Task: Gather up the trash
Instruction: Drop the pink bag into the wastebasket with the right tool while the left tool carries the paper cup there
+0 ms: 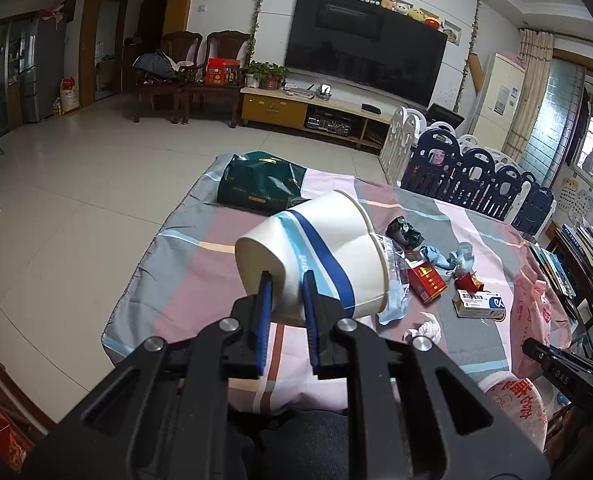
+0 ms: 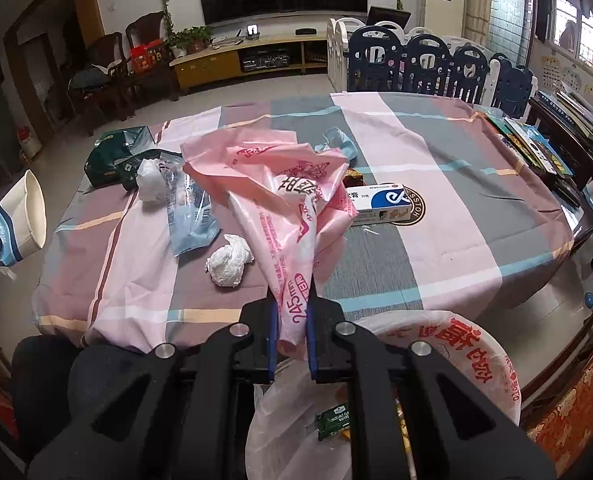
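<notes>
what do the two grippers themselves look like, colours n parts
Both match: the left gripper and right gripper have matte black angular linkage arms with cut-out slots and round silver pivot pins. Their fingers are black with ribbed blue pads. The right gripper's body shows white "DAS" lettering in the left wrist view. No cables or sleeves visible.

A living room with a pale tiled floor and white walls. A large dark TV hangs above a low yellow cabinet. Two dark wooden chairs stand left of it. Daylight enters through windows at right, beyond a blue-and-white playpen fence.
</notes>
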`<state>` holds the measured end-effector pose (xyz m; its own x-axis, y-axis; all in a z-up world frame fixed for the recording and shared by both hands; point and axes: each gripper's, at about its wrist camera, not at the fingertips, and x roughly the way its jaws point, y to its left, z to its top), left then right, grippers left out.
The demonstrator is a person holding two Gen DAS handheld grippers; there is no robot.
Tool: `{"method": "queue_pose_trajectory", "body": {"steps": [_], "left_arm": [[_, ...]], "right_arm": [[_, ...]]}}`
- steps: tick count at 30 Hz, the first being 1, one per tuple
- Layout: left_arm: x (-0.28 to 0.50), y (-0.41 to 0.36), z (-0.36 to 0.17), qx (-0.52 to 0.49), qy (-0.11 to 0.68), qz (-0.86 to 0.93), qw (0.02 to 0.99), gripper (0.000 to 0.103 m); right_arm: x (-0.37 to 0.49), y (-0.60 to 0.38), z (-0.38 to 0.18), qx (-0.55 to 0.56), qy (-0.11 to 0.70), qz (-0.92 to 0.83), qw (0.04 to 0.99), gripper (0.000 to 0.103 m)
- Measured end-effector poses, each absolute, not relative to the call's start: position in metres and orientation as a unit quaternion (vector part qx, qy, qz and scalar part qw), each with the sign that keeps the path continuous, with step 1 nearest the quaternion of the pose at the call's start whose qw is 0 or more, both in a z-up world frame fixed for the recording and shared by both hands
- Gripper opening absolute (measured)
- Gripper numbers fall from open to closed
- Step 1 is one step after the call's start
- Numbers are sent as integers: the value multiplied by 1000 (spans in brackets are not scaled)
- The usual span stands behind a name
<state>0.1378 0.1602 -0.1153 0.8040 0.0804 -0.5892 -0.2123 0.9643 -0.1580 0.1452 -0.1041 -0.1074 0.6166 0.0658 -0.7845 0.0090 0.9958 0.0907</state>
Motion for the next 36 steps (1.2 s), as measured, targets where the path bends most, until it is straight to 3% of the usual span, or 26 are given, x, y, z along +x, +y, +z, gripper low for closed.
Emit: {"method": "queue_pose_trajectory", "body": {"steps": [23, 32, 33, 34, 36], "left_arm": [[125, 143, -102, -86, 299, 56, 949, 16], [112, 83, -94, -50, 310, -47, 948, 16], [110, 71, -95, -44, 317, -71, 945, 16], [109, 57, -97, -34, 326, -100, 940, 16], [108, 29, -102, -14, 343, -152, 927, 16]], "right_arm": [[95, -159, -99, 74, 434, -19, 898, 12], [53, -187, -157, 88, 529, -5, 844, 13], [51, -191, -166, 97, 548, -3, 831, 14], [49, -194, -173, 105, 561, -3, 821, 22], [43, -207, -177, 128, 567, -11, 814, 46]]}}
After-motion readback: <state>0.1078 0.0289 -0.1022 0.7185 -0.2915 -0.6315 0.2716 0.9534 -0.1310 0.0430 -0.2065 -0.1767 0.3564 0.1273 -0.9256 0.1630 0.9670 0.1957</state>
